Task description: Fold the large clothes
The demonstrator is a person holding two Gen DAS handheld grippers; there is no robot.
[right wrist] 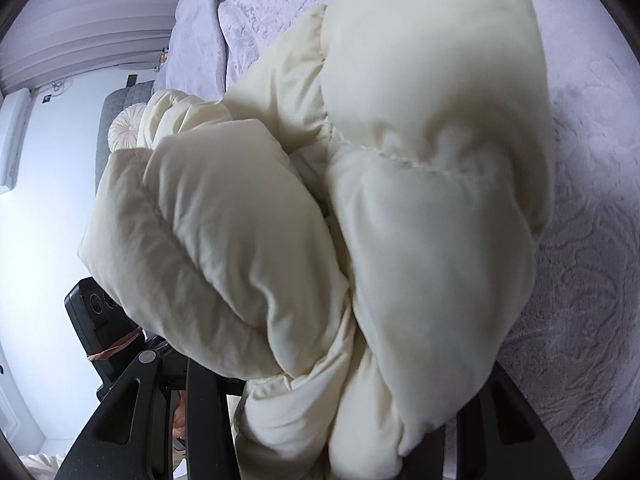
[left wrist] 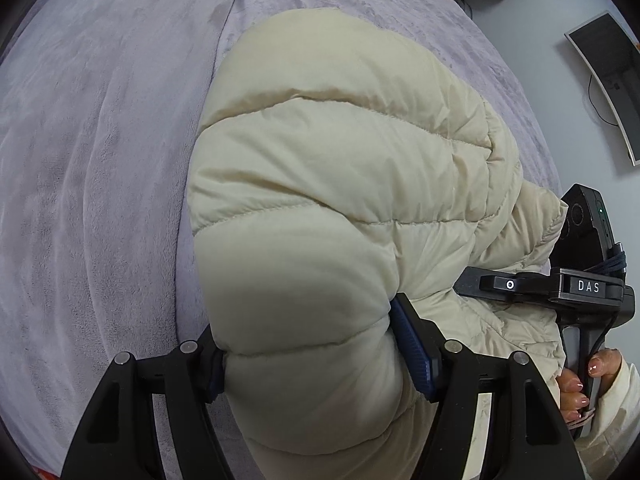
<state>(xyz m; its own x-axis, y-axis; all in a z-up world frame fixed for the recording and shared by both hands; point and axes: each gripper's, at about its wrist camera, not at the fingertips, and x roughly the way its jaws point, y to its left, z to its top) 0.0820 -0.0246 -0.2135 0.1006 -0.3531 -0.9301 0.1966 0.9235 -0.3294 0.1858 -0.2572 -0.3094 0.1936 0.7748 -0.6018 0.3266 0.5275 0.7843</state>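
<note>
Cream puffer jacket (left wrist: 340, 184) bulging between both claws — left claw (left wrist: 320, 352) and right claw (right wrist: 340, 420) clamped on it.

right gripper (right wrist: 320, 420) fingertips: buried under puffer jacket (right wrist: 420, 200) | jacket: motion-blurred, cropped below

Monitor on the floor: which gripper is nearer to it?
Right. In the left wrist view the right gripper sits just below the monitor, clamped on the jacket. The left gripper grips the jacket farther from it.
</note>
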